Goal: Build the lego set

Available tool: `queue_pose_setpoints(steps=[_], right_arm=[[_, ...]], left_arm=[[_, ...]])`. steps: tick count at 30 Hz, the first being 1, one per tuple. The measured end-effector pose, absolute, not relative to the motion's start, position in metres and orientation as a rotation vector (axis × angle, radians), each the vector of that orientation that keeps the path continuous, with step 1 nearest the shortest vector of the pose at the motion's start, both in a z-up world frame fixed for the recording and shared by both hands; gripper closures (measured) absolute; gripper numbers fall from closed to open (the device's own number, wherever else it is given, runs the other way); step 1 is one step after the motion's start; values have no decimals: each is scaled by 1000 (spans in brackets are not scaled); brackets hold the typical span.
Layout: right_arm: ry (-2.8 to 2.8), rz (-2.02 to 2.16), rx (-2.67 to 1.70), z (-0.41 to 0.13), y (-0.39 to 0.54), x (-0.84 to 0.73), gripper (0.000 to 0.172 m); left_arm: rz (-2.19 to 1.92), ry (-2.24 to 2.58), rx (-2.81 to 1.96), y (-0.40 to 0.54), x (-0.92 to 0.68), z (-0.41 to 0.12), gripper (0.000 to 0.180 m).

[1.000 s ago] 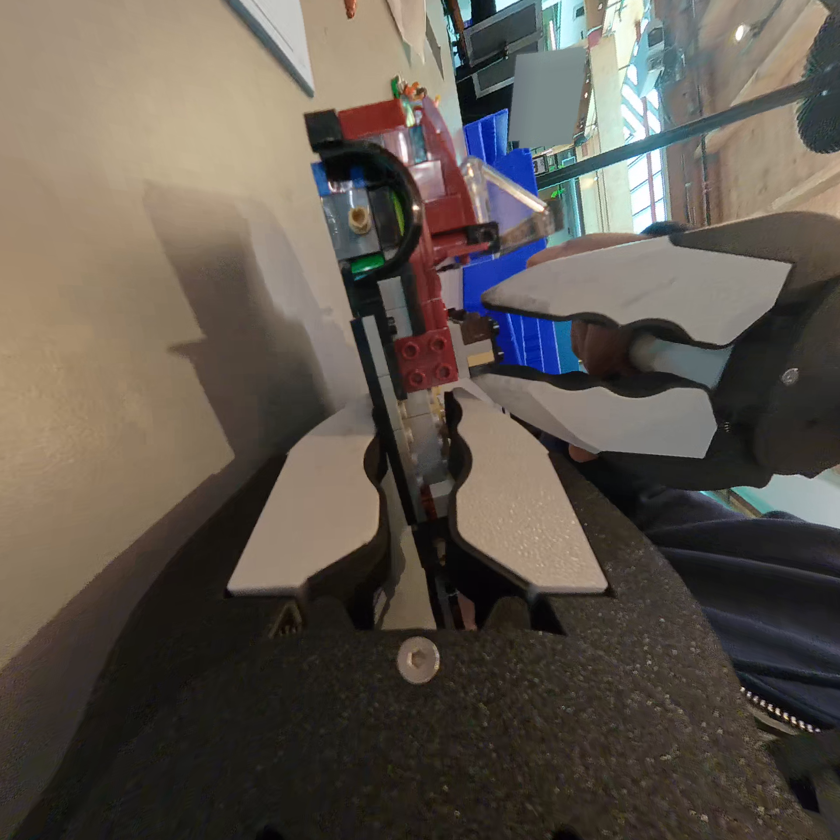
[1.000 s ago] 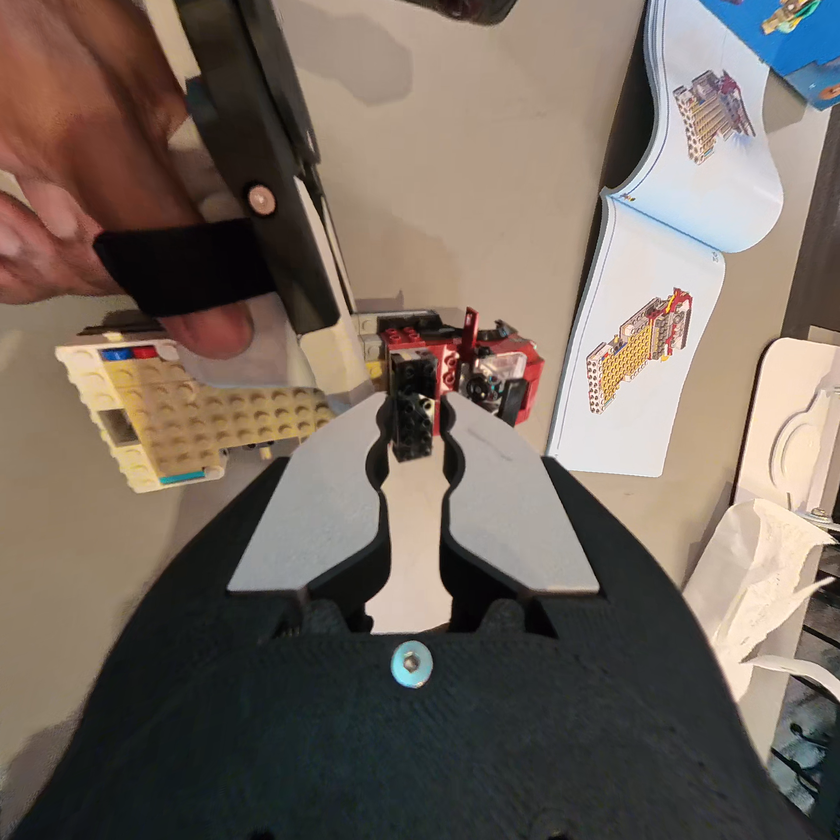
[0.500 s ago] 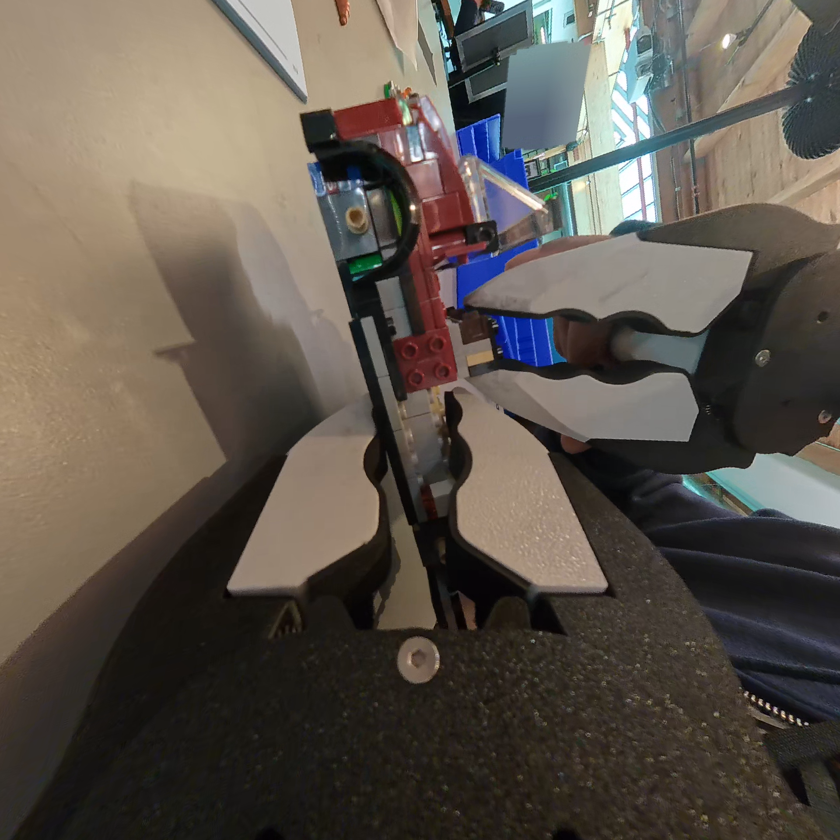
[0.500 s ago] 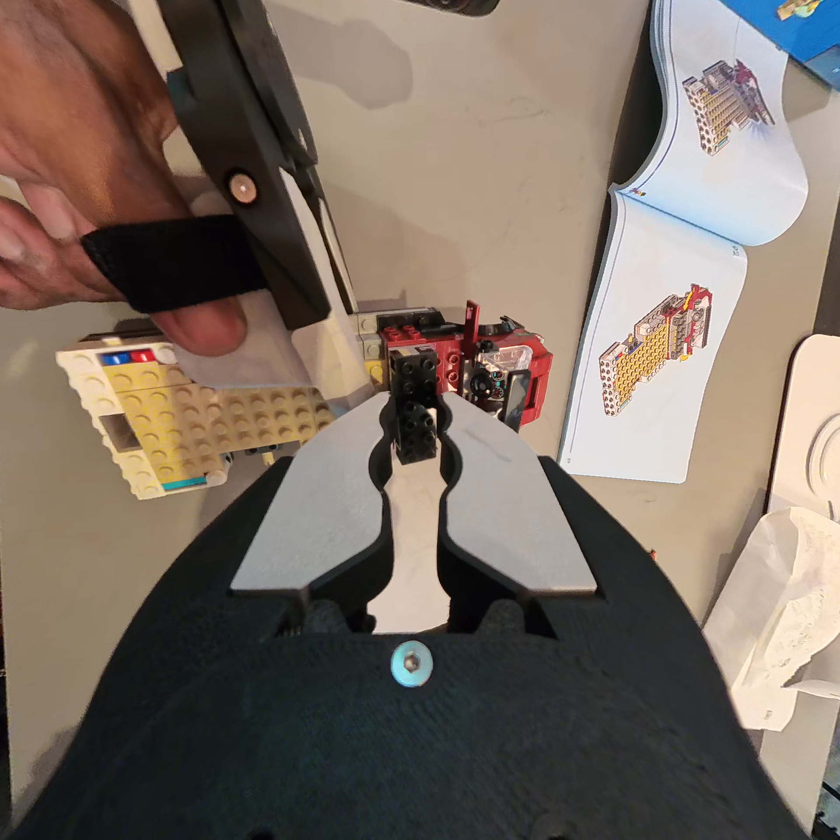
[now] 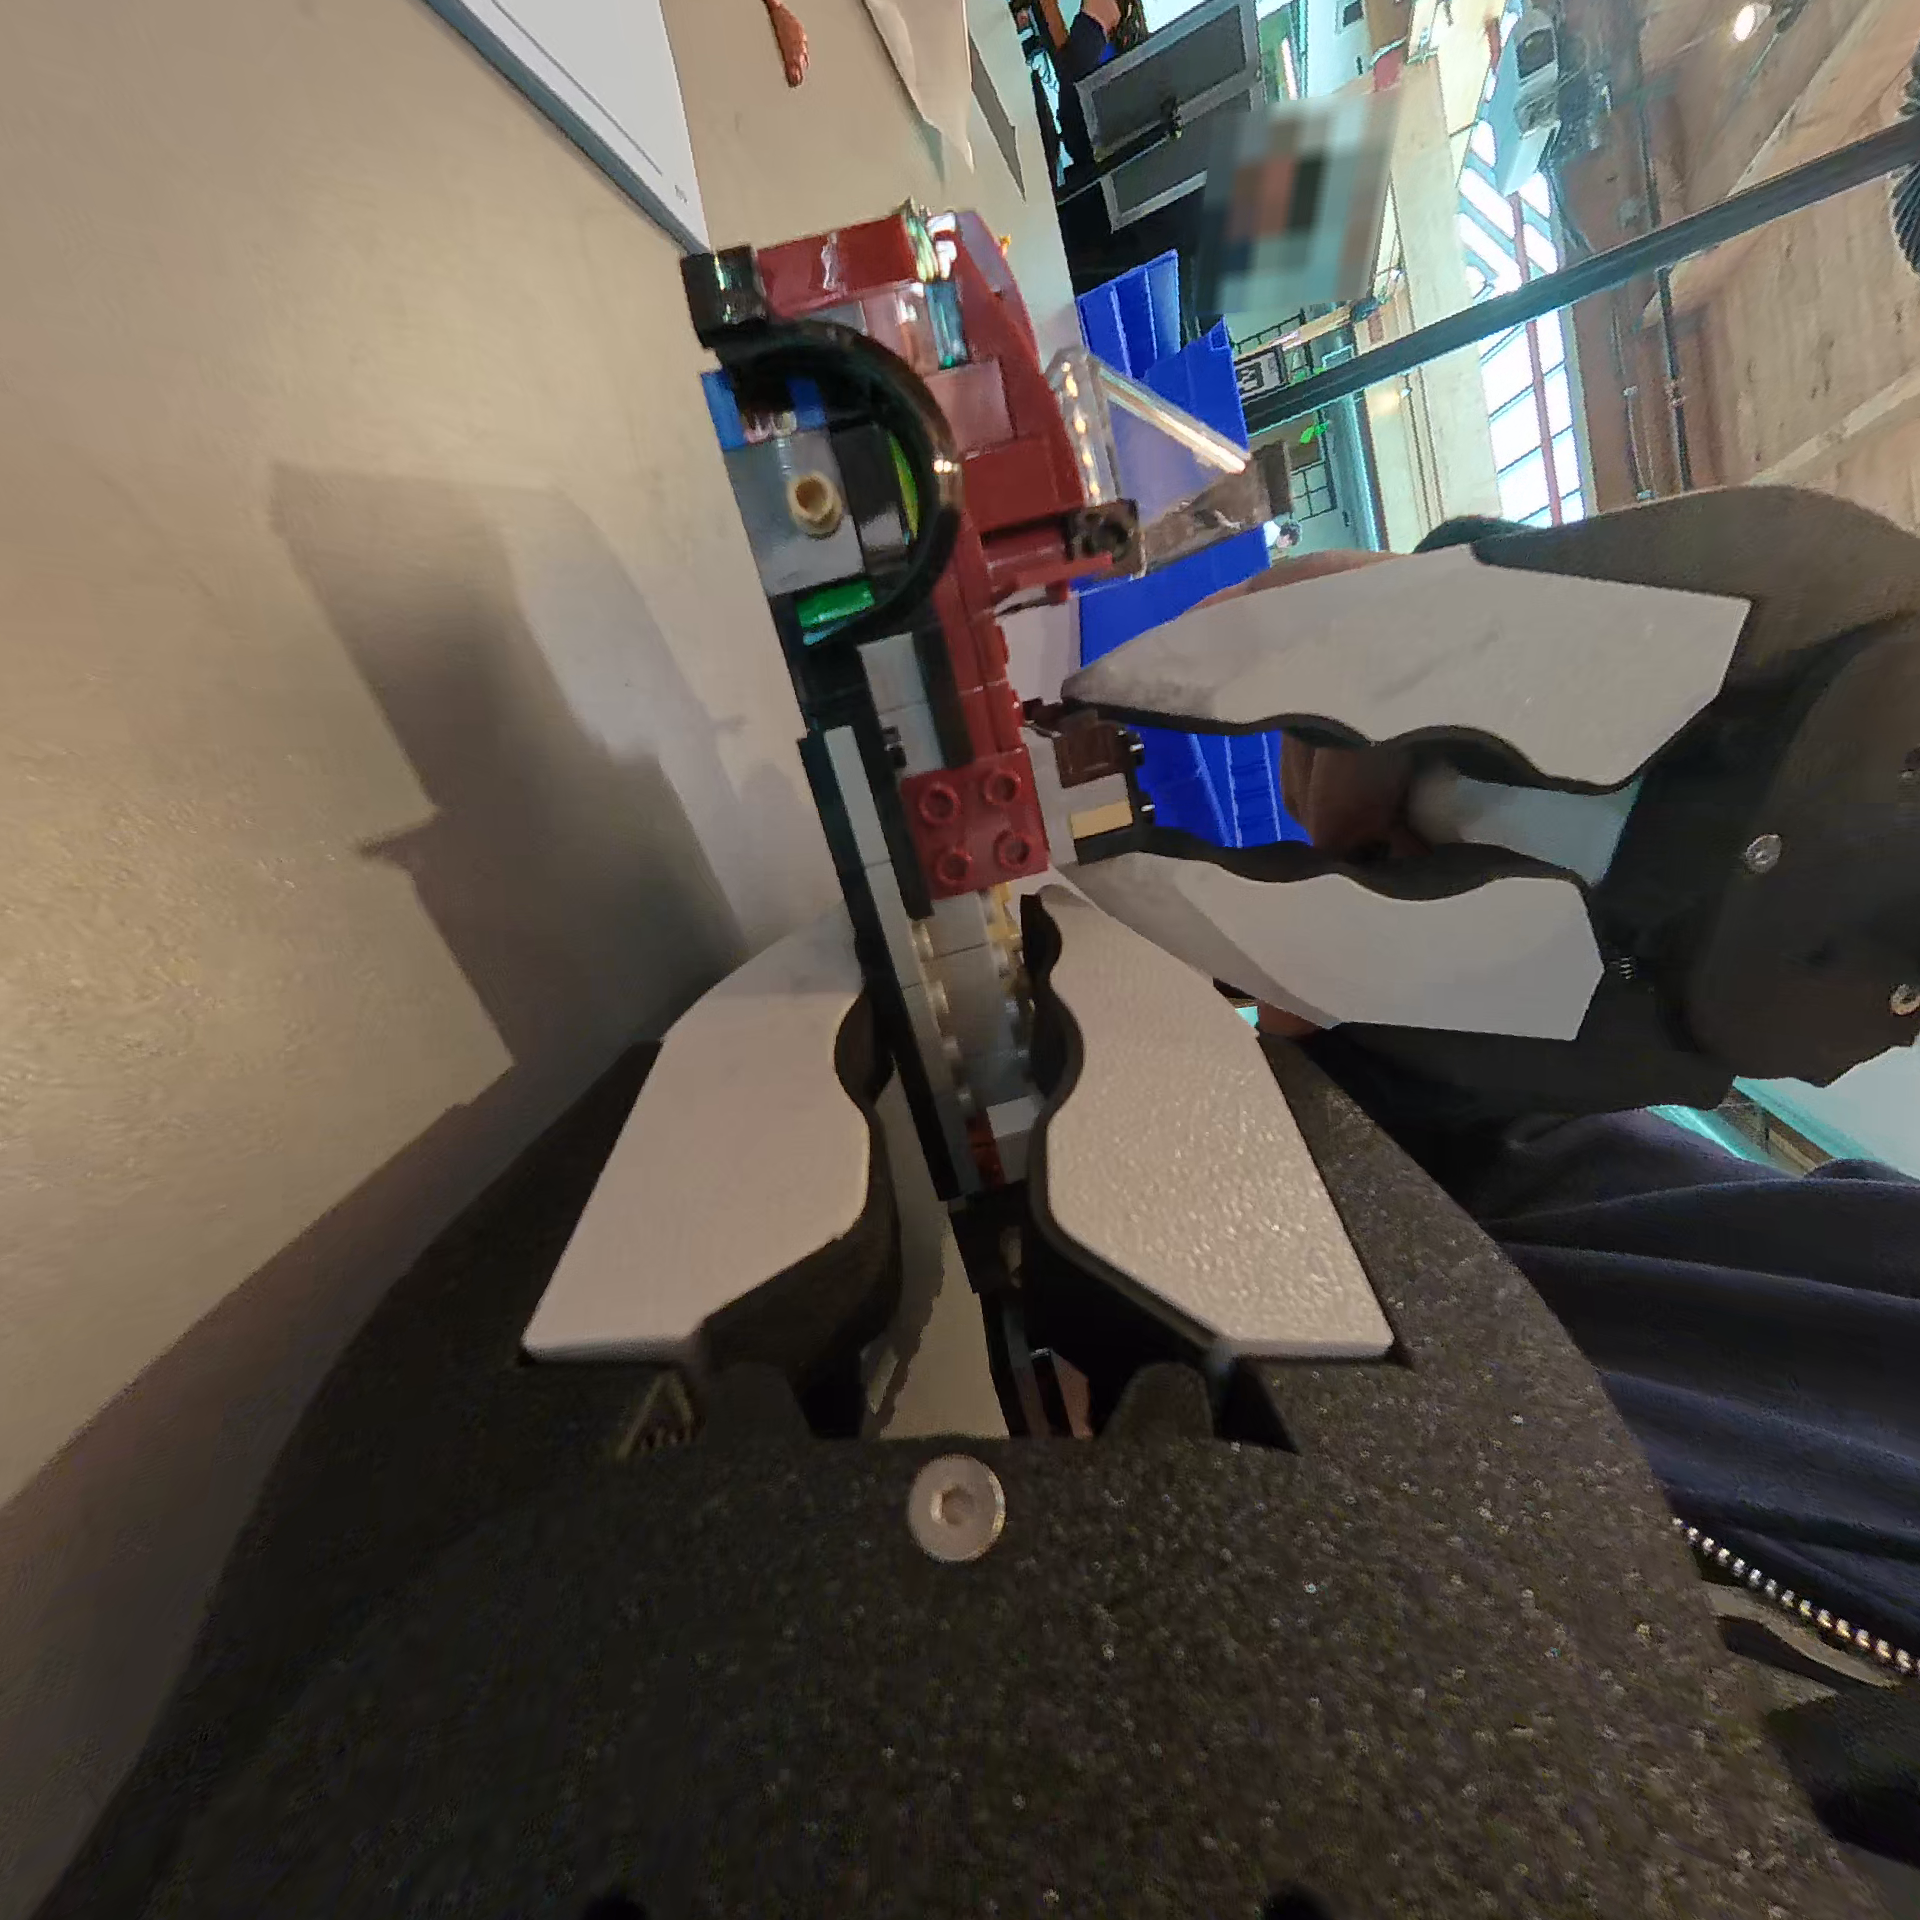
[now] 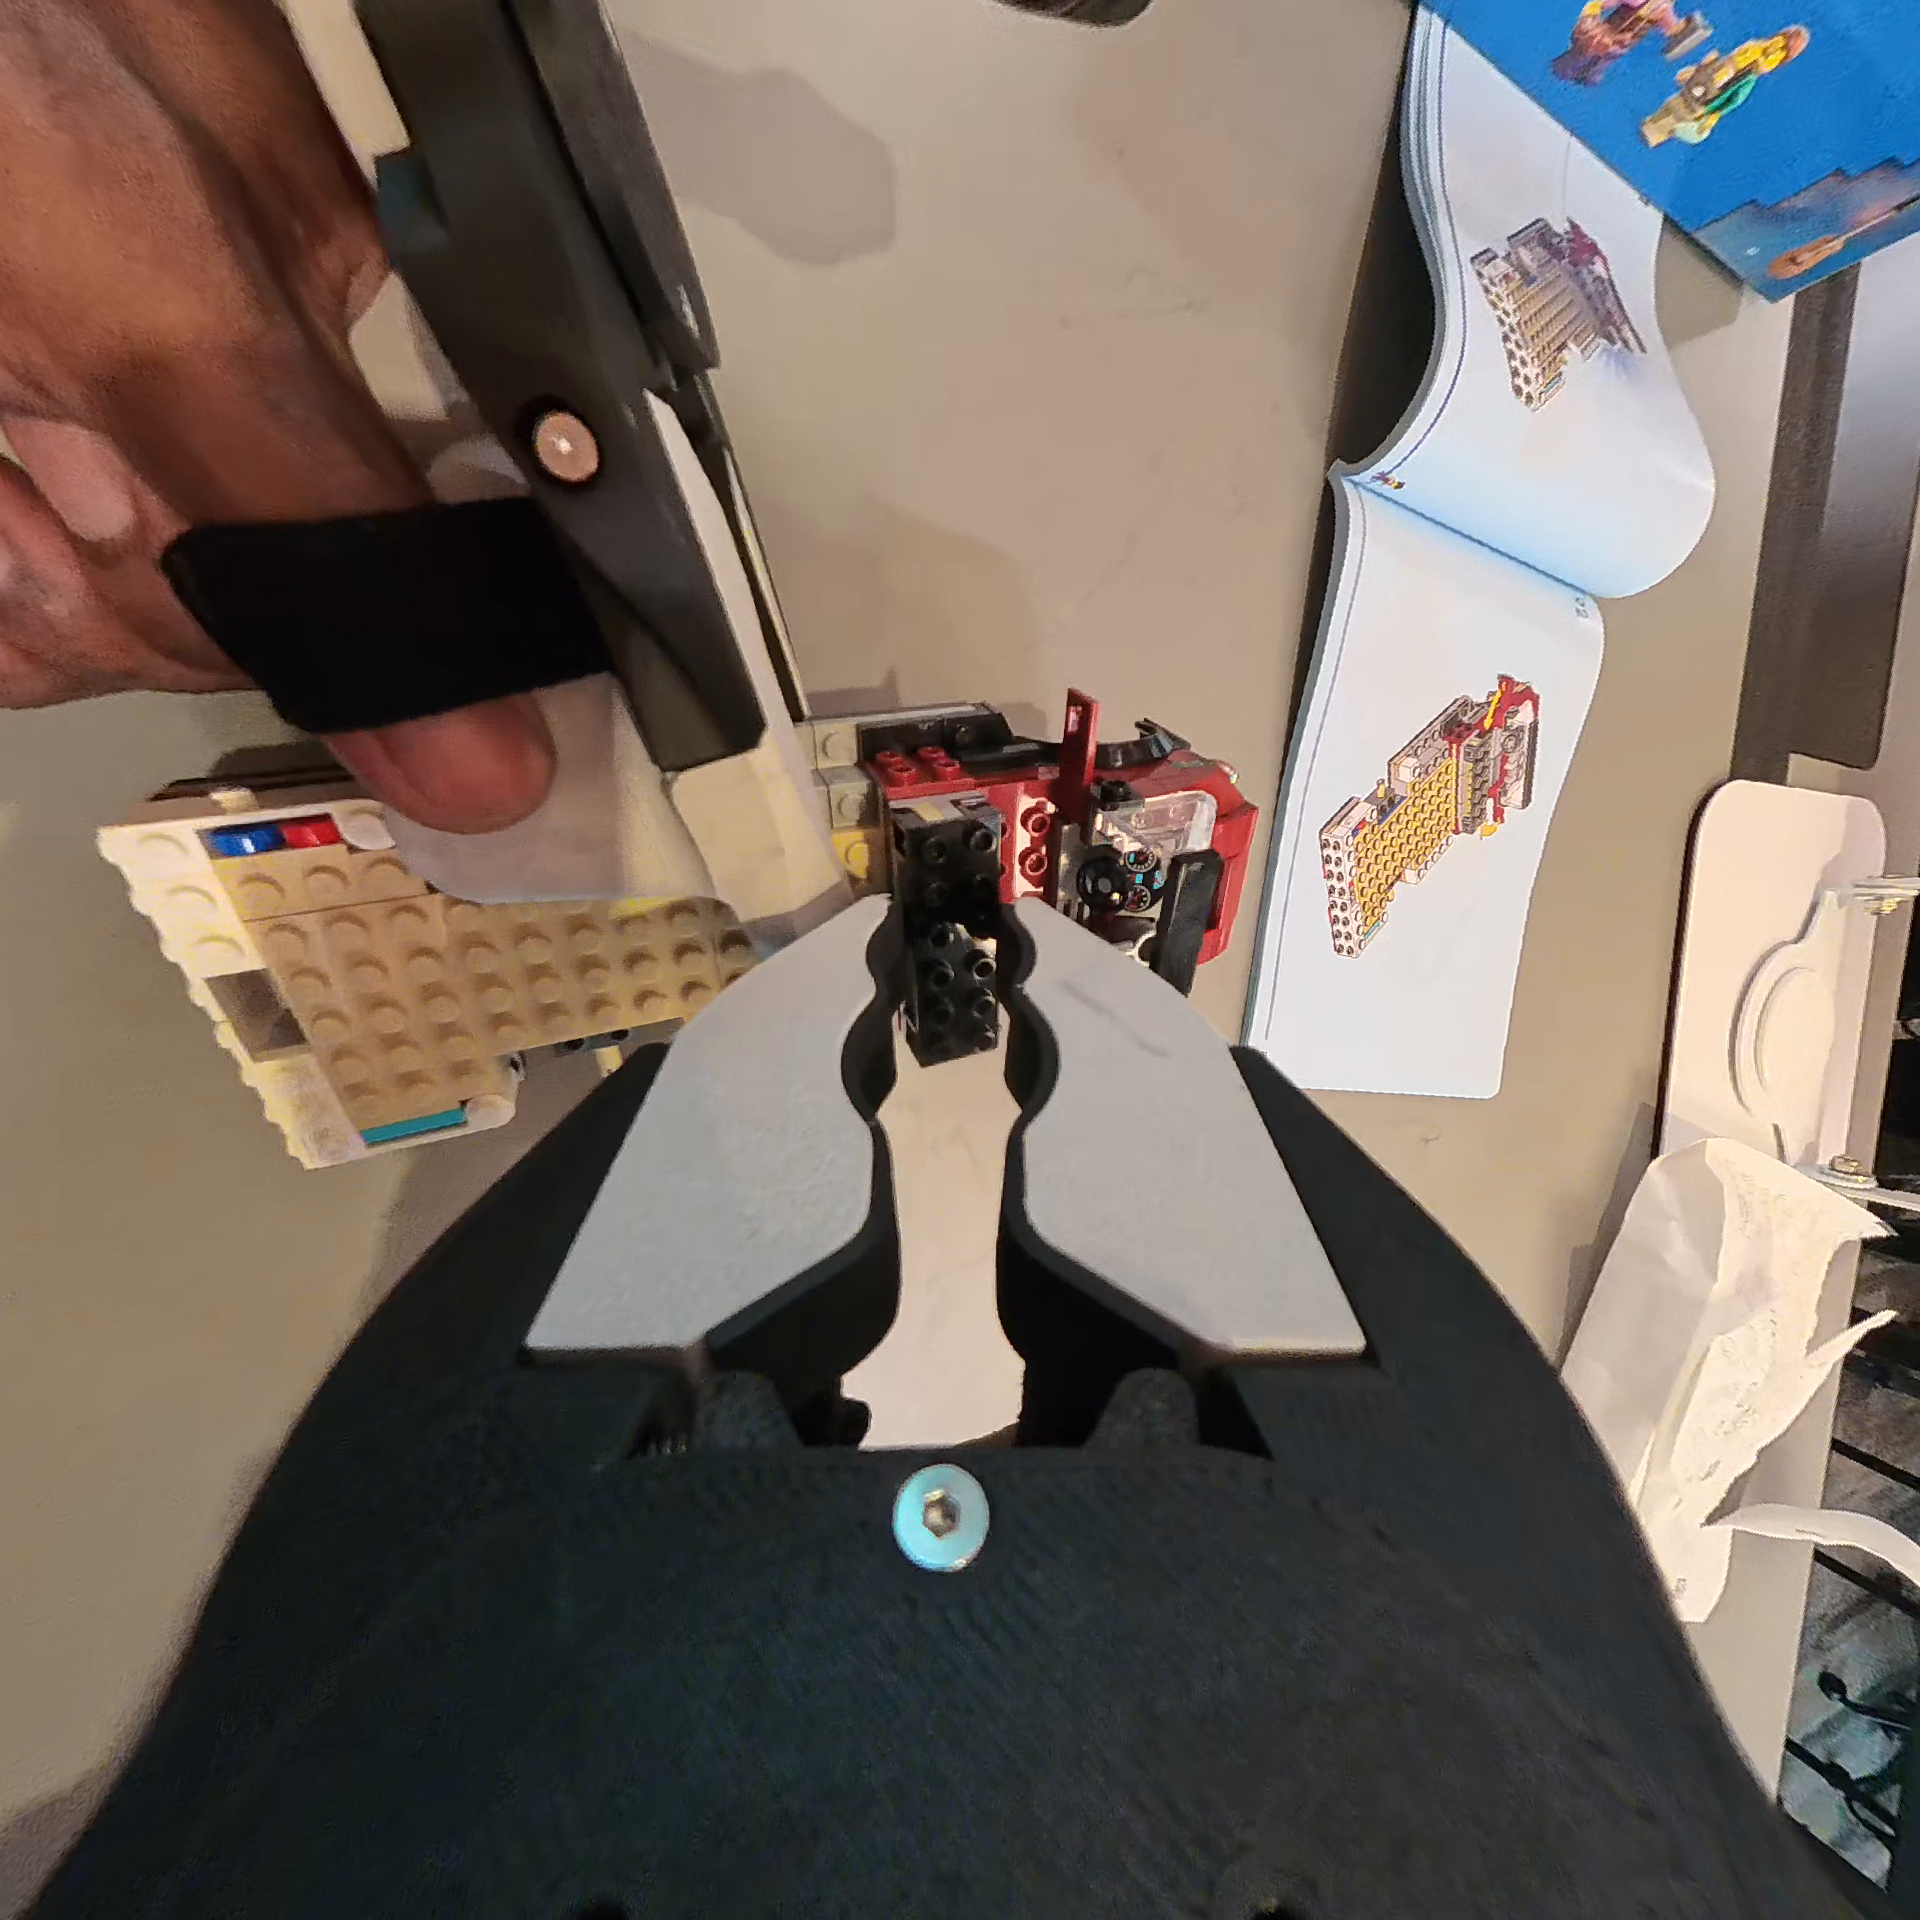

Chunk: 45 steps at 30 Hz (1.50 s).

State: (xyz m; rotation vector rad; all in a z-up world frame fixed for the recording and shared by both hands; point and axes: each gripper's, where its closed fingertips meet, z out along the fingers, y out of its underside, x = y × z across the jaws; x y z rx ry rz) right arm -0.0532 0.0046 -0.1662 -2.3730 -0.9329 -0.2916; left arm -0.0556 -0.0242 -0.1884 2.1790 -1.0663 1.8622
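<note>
**Two grippers, one brick truck**

The left gripper [image 5: 951, 935] has its jaws closed on the side of the toy brick truck [image 5: 925, 582]. Both grey fingers [image 5: 748, 1143] press on the truck's thin edge, and the truck stands tipped up on the bench [image 5: 260, 520].

The right gripper [image 6: 945, 914] has its jaws closed on a black brick piece [image 6: 951, 977]. The fingers squeeze it from both sides. The far end of the piece looks to touch the red cab of the truck, at about 12 o'clock from the jaws.

In the right wrist view the tan studded back of the truck [image 6: 436, 977] lies at 9 o'clock, partly under the hand [image 6: 156, 416] that holds the left gripper. An open picture booklet [image 6: 1455, 727] lies at 2 o'clock, with a blue box [image 6: 1714, 125] past it. Crumpled white paper [image 6: 1714, 1351] sits at 4 o'clock.

To do this well, I think the left gripper should hold the truck very still, and the right one should keep the black piece straight and move gently, so no small bricks pop off
</note>
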Motion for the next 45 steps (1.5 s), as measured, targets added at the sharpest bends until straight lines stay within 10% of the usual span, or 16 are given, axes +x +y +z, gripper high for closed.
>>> queue_pose_setpoints(steps=[45], right_arm=[[-929,-178,-2361,-163,7,-42,157]], left_arm=[[1928,-784,2040,-18,-54,-179,157]])
